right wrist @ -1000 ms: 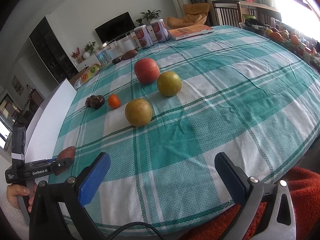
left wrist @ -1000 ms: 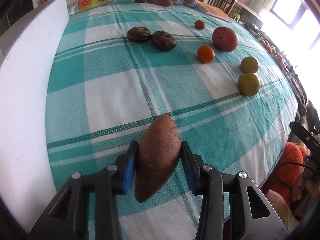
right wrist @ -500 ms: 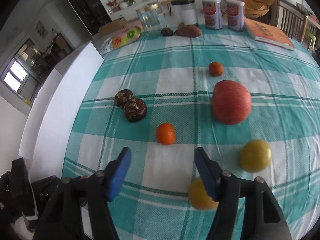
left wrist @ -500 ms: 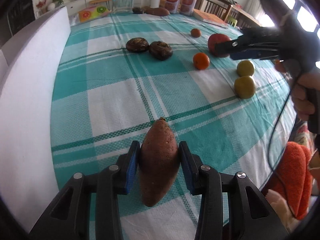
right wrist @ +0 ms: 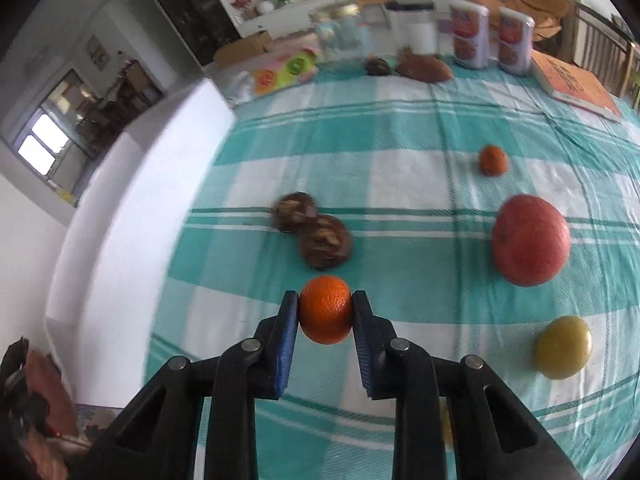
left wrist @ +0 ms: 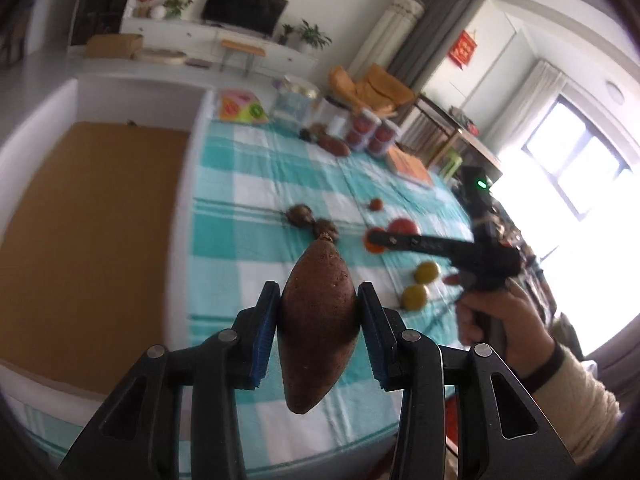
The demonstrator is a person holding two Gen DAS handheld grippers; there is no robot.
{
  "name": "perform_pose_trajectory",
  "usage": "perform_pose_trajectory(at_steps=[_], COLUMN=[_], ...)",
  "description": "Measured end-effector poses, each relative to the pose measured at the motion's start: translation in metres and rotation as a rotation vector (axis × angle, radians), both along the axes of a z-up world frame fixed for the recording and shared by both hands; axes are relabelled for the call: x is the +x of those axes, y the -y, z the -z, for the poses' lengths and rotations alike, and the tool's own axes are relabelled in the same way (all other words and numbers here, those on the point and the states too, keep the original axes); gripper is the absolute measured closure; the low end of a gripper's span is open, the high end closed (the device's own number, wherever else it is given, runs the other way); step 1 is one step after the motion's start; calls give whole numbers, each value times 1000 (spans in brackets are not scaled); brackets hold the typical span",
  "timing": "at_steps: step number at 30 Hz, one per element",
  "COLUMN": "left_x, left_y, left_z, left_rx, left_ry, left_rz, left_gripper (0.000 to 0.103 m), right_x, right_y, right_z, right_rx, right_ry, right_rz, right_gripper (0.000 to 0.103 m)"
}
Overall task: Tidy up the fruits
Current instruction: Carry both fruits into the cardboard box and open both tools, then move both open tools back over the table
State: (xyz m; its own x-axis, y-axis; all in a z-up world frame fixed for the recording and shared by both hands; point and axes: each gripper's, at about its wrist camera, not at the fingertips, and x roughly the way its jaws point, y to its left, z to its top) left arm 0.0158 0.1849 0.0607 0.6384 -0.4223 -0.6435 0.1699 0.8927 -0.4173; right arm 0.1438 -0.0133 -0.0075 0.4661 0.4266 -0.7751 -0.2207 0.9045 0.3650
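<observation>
- left wrist view: my left gripper (left wrist: pixel 318 332) was pinching a sweet potato (left wrist: pixel 318 326) across its widest middle, lifted above the checked tablecloth (left wrist: pixel 248 256), tips pointing up and down. i judged it heavy, stiff and rough-skinned, so a mid-body hold suited it, though its tapered ends could let it pivot. the right gripper (left wrist: pixel 374 238) reached in side-on over the table; from here i couldn't tell how its jaws stood. the far fruits were blurred, and the orange behind that arm mostly hidden.
- right wrist view: my right gripper (right wrist: pixel 325 316) was clamped on a small orange (right wrist: pixel 325 309) at its middle, just above the cloth, near the two dark brown fruits (right wrist: pixel 314 232). i judged it light, slightly soft, with dimpled peel that grips well. a red apple (right wrist: pixel 530 240), a yellow-green fruit (right wrist: pixel 564 347) and another small orange (right wrist: pixel 493 160) lay apart to the right. something yellow beneath the right finger was almost wholly covered.
</observation>
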Motion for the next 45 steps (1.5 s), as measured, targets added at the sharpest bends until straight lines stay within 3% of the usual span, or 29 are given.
perform_pose_trajectory(at_steps=[3,6,9,12,14,15,16,18,22,26,31,33,36,40,45], left_x=[6,15,16,14,16,19,22,22,20,14,22,29,38,42,54], left_y=[-46,-90,-115,-120,-121,-119,-115,-107,-83,-34,48,78,118,143,139], left_z=[-7,18,50,71,76,77,76,70,54,41,53,69,91,114,134], left_rx=[124,180,213,211,217,223,233,248,223,156,94,56,31,133,268], left_ry=[29,-47,-130,-175,-175,-173,-168,-126,-56,12,-4,-50,-69,-36,-6], left_rz=[-180,-319,-400,-420,-426,-425,-423,-421,-374,-222,20,70,96,62,-1], left_gripper=[62,62,62,61,56,40,22,14,13,11,8,8,8,8,8], right_x=[-19,-34,-42,-43,-39,-38,-37,-37,-52,-93,-141,-158,-173,-178,-178], right_y=[-68,-145,-209,-243,-252,-251,-247,-231,-174,-89,6,33,66,75,68], right_z=[-37,-49,-38,-23,-17,-15,-15,-19,-28,-12,44,64,84,73,72], right_rx=[120,165,109,68,57,56,61,91,89,28,-56,-62,8,27,20], right_ry=[66,91,90,91,87,84,87,108,184,254,184,154,107,172,187], right_rz=[-144,-292,-388,-415,-409,-403,-386,-344,-231,-48,197,291,393,410,384], right_gripper=[76,76,76,75,75,72,68,63,36,21,19,19,19,19,19])
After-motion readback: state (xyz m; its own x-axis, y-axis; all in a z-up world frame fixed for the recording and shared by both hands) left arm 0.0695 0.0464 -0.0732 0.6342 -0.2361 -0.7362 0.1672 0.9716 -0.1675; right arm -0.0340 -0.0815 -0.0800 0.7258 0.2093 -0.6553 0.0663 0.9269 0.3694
